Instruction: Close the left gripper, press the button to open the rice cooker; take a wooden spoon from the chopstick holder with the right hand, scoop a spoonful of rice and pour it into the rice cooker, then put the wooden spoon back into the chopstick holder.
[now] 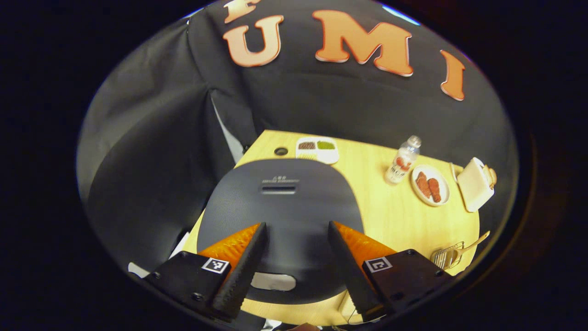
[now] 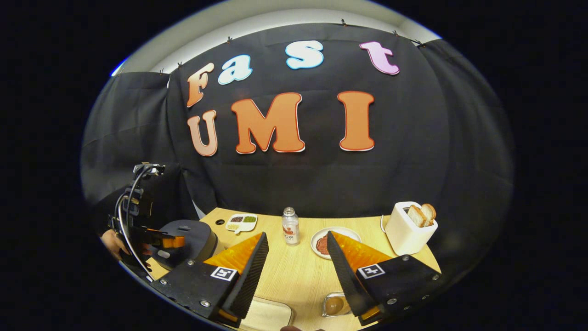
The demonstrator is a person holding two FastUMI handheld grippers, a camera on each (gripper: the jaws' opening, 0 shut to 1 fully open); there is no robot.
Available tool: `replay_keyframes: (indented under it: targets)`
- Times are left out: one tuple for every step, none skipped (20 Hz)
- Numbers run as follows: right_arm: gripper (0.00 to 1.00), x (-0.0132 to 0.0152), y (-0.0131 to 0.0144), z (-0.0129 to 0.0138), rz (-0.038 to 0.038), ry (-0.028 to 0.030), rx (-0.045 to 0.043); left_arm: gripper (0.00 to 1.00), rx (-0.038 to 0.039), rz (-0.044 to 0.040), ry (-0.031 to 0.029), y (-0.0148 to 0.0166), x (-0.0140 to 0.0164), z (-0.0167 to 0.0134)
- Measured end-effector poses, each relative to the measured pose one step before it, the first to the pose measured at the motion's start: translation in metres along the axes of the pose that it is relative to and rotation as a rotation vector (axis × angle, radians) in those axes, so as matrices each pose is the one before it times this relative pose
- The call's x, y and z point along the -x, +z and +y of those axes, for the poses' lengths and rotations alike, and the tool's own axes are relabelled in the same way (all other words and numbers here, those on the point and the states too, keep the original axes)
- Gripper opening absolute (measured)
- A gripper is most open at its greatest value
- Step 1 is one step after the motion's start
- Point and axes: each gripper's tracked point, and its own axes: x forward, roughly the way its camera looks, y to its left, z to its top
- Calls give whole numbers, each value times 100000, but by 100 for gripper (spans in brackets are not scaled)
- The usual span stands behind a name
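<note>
Orange-backed left tongs (image 1: 294,257) hang spread wide above the closed dark rice cooker (image 1: 280,216) at the worktop's (image 1: 395,220) left end. Right tongs (image 2: 294,271) gape empty. The wooden spoon (image 1: 475,242) lies in the chopstick holder (image 1: 448,256), handle pointing away rightward.

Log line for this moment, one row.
left gripper: open, above rice cooker | lid: closed | right gripper: open, empty, over table
</note>
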Motion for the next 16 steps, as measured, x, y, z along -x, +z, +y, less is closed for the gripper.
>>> replay_keyframes:
  targets:
    - [81, 63, 736, -105, -1882, -965, 587, 88, -1822, -8303, 94, 2105, 947, -124]
    - [81, 131, 831, 128, -2121, -585, 112, 87, -790, -6850, -1133, 1897, 1071, -247]
    - [81, 201, 854, 49, -2299, -375, 185, 87, 164, -5785, -1922, 1540, 981, -584]
    - [81, 301, 990, 262, -2534, 162, 465, 89, 311, -6025, -1389, 1778, 1166, -264]
    - [81, 335, 859, -76, -2429, -863, 1230, 92, 202, -6262, -1264, 1830, 920, -179]
    - [80, 280, 764, -127, -1972, -1157, 1528, 96, 957, -6110, -1768, 1633, 965, -345]
    - [80, 252, 866, -107, -2224, -964, 1478, 96, 1349, -5276, -1892, 1466, 626, -397]
    - [81, 294, 932, 87, -2508, -861, 836, 87, 1382, -4233, -1403, 1167, 658, -268]
    - [81, 329, 917, 256, -2270, -34, 602, 87, 991, -3729, -1447, 1060, 600, -208]
    - [81, 233, 800, 252, -2020, -121, 572, 95, 892, -3923, -830, 1245, 562, -134]
    - [81, 225, 891, 393, -2208, 640, 1113, 95, 729, -3459, -1735, 1104, 581, -347]
    - [81, 175, 825, 280, -2033, -38, 1002, 95, 210, -3330, -1296, 1110, 458, -338]
    - [81, 243, 709, 264, -1905, 212, 831, 95, -324, -3465, -1150, 937, 270, -460]
    - [82, 179, 682, 64, -1701, -334, 680, 94, -468, -3404, -820, 1218, 408, -471]
    - [82, -75, 497, 4, -983, -634, 728, 94, -242, -3357, -897, 1237, 238, -347]
    - [84, 2, 497, -21, -973, -483, 521, 94, 381, -1771, -1007, 641, 237, -441]
